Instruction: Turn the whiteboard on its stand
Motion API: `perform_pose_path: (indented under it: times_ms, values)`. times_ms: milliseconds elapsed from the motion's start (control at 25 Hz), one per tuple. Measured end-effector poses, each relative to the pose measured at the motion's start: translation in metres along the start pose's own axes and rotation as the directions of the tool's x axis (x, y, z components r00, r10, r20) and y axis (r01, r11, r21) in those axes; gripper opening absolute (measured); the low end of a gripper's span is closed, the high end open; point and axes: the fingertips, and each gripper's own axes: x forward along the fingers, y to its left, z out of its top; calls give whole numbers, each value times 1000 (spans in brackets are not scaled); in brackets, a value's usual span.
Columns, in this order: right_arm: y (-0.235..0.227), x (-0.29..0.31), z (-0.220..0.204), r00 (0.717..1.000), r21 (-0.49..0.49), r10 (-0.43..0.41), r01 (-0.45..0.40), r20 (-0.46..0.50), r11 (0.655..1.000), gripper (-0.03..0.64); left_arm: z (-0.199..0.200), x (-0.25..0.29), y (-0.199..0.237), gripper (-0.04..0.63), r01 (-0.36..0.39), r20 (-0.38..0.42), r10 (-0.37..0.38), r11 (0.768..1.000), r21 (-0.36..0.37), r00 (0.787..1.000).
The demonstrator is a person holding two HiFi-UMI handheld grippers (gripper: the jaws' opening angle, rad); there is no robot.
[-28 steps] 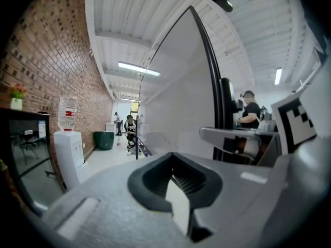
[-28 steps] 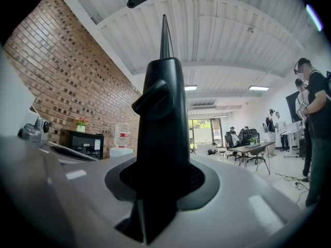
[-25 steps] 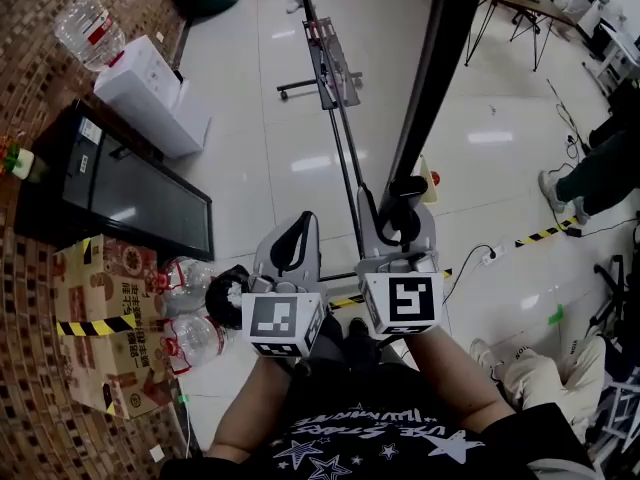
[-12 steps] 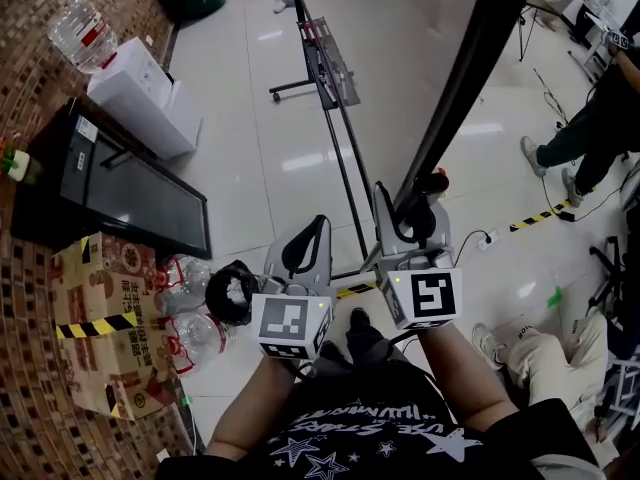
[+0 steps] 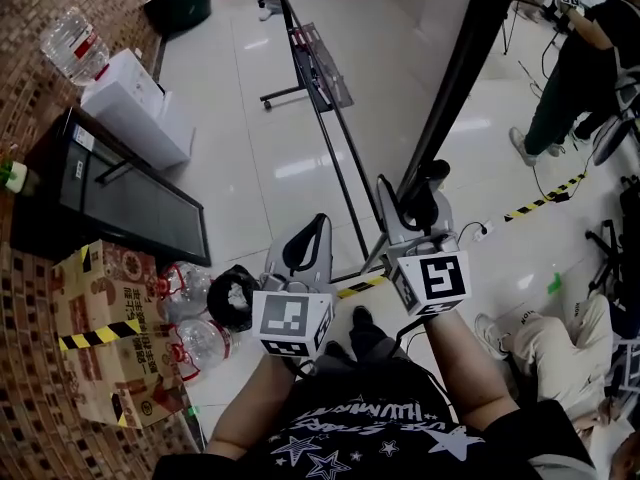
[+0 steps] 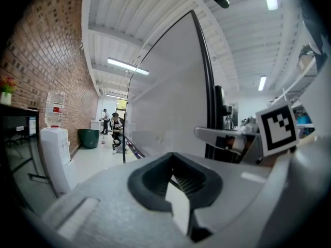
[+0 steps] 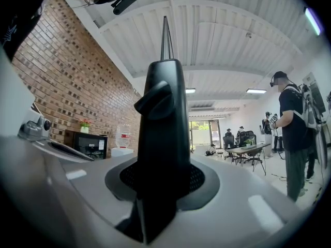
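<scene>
Turning seems under way: the right hand-held gripper [image 5: 420,203] clamps the whiteboard [image 5: 455,78] edge, the left hand-held gripper [image 5: 300,238] is closed and empty, and next comes a steady sideways swing.

left gripper [image 5: 312,226]: jaws together, empty; right gripper [image 5: 418,193]: clamped, pointing level

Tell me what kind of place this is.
Probably a shared office or lab workspace: a rolling whiteboard, a water dispenser by the brick wall, and people at desks in the background.
</scene>
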Motion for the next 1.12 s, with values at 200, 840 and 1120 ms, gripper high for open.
perform_pose_path:
  times_ms: [200,840,1120]
  values:
    - [6,2,1,999,-10,31,-31,-8,999,225,5,-3,-11,5,28,12,-28,1000,14,1000]
    - [8,-63,-2,995,-17,-79,78,-63,997,250,24,-33,-42,5,79,78,-80,997,26,994]
    - [25,-86,6,996,-9,-92,91,-20,996,40,16,-45,-58,5,103,71,-104,994,27,992]
